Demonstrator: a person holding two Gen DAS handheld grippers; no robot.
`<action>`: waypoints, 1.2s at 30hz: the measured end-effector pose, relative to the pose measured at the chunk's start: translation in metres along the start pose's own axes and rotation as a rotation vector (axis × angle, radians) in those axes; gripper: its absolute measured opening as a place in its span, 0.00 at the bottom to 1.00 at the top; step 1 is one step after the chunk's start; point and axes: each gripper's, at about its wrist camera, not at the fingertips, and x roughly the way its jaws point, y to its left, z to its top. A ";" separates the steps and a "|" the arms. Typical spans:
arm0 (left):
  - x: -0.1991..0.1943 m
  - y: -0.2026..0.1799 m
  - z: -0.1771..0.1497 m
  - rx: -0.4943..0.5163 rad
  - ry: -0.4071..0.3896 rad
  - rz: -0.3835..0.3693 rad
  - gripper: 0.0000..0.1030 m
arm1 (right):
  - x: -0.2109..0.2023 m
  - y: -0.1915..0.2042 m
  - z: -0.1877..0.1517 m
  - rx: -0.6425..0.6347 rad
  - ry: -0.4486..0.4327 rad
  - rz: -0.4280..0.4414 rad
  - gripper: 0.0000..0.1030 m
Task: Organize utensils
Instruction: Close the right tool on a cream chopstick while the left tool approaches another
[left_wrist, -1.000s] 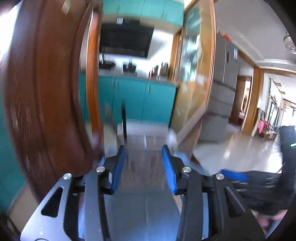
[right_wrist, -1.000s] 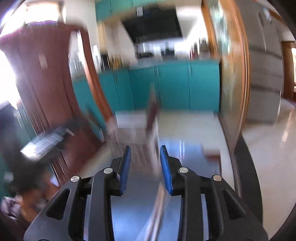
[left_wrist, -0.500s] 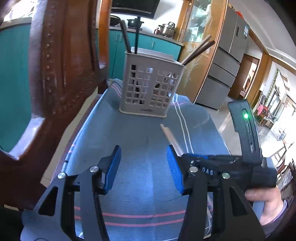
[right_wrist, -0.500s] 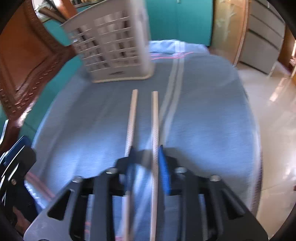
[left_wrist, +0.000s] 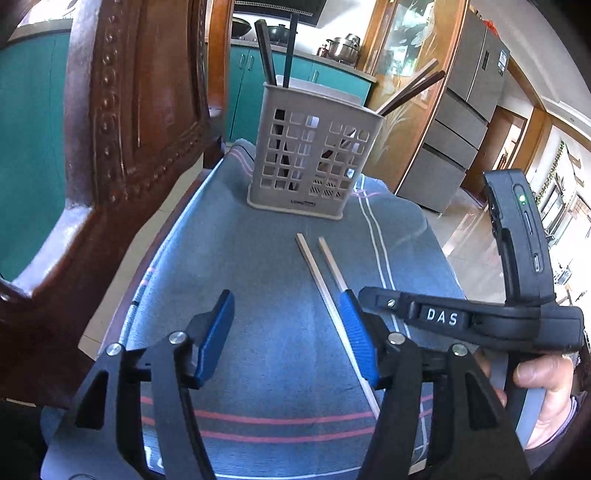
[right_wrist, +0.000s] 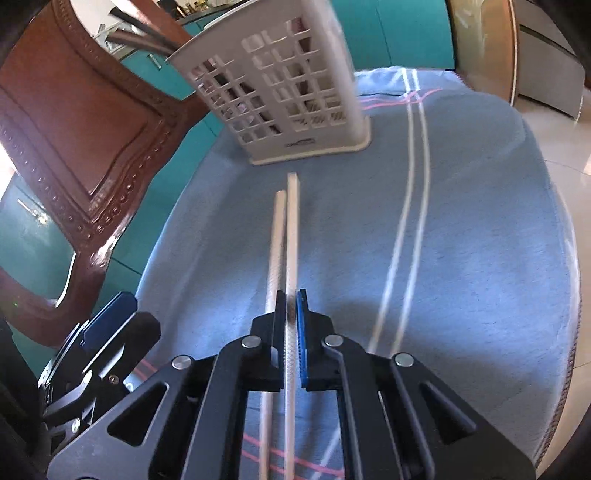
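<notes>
On a blue towel (left_wrist: 258, 295) with pale and pink stripes, spread over a raised surface:

- Utensil holder (left_wrist: 314, 155): pale plastic, lattice sides, upright at the far end of the towel. Dark chopsticks (left_wrist: 266, 51) stand in its left part; two more lean out of its right part.
- Pair of light wooden chopsticks (right_wrist: 290, 236): near the holder's base, not touching it, far tips pointing at it. In the right wrist view they run side by side, nearly touching, back between the fingers of the right gripper (right_wrist: 287, 306).
- Right gripper: blue-padded fingers closed tight on the pair of light chopsticks, gripping them partway along; the rear ends pass back under the gripper body. In the left wrist view its black body is marked "DAS" with a green light lit, and a hand (left_wrist: 535, 387) grips its handle.
- Left gripper (left_wrist: 291, 332): fingers spread wide apart, nothing between them, above the near part of the towel, just left of the light chopsticks.
- Carved dark wooden chair back (left_wrist: 129, 110): left of the towel.
- Teal cabinets (left_wrist: 243, 92): behind the holder.
- Grey refrigerator (left_wrist: 458, 122): far right.
</notes>
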 end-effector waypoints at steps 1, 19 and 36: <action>-0.001 -0.001 -0.001 0.002 0.004 0.000 0.59 | -0.001 -0.002 0.000 -0.004 -0.004 -0.020 0.06; 0.013 -0.007 -0.008 0.024 0.069 -0.004 0.64 | -0.005 -0.036 0.006 0.005 -0.042 -0.191 0.16; 0.041 -0.008 -0.016 0.055 0.178 0.047 0.64 | 0.044 0.011 0.037 -0.161 0.045 -0.081 0.24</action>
